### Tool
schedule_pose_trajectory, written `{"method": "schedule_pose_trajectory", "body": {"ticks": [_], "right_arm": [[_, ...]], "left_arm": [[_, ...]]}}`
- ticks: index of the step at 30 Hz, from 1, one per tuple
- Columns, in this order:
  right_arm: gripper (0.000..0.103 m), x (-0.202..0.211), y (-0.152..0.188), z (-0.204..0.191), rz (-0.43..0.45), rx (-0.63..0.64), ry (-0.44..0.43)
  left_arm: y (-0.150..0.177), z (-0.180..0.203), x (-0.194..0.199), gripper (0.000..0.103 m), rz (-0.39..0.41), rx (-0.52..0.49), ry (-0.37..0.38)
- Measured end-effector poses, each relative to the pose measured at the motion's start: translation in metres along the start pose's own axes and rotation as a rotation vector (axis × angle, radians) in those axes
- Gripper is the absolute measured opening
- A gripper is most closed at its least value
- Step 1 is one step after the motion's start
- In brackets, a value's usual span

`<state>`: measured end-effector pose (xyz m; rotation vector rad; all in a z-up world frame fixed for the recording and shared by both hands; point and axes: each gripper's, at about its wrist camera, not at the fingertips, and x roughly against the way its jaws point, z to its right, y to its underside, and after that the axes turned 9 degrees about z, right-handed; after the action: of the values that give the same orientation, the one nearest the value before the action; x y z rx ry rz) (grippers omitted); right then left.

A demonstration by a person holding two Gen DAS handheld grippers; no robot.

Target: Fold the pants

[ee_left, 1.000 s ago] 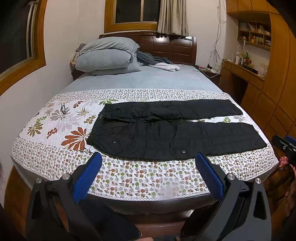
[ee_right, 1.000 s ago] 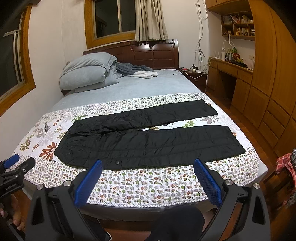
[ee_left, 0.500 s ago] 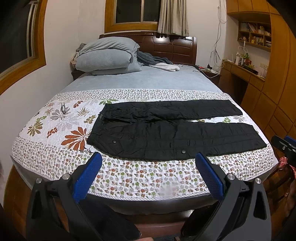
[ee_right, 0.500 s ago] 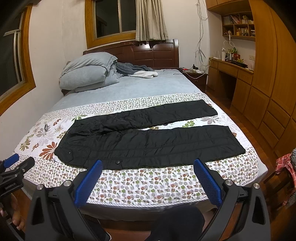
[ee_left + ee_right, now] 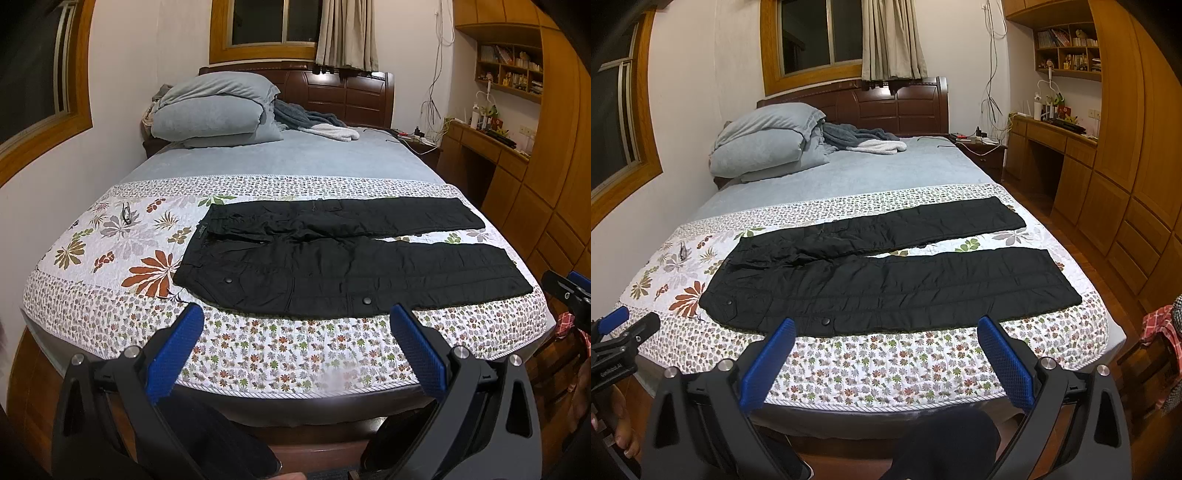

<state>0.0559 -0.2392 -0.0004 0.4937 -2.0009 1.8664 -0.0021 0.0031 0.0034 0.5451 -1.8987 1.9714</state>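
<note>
Black pants (image 5: 343,258) lie spread flat on the floral quilt (image 5: 258,354), waistband at the left, both legs running to the right. They also show in the right wrist view (image 5: 894,280). My left gripper (image 5: 295,314) is open and empty, held off the bed's near edge, short of the pants. My right gripper (image 5: 886,325) is open and empty too, likewise in front of the near edge. The right gripper's tip shows at the left view's right edge (image 5: 565,291); the left gripper shows at the right view's left edge (image 5: 620,339).
Grey pillows (image 5: 218,110) and a blanket (image 5: 317,123) lie at the headboard. Glasses (image 5: 126,213) lie on the quilt at the far left. A wooden desk and cabinets (image 5: 1108,184) line the right wall. A chair with checked cloth (image 5: 1160,332) stands at the right.
</note>
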Motion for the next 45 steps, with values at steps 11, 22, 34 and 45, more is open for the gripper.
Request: {"method": "schedule_pose_trajectory", "body": {"ticks": [11, 22, 34, 45], "right_arm": [[0.1, -0.0008, 0.0023, -0.0002, -0.003, 0.0, 0.001], [0.1, -0.0009, 0.0023, 0.0, -0.003, 0.0, 0.002], [0.1, -0.0026, 0.0059, -0.0013, -0.008, -0.001, 0.002], [0.1, -0.0076, 0.0087, -0.0001, -0.014, -0.007, 0.009]], "left_arm": [[0.001, -0.0005, 0.0004, 0.1, 0.001, -0.001, -0.001], [0.0017, -0.002, -0.0007, 0.1, 0.001, 0.003, -0.001], [0.002, -0.0018, -0.0007, 0.1, -0.001, 0.002, -0.001], [0.0039, -0.0042, -0.0071, 0.1, -0.015, 0.01, 0.049]]}}
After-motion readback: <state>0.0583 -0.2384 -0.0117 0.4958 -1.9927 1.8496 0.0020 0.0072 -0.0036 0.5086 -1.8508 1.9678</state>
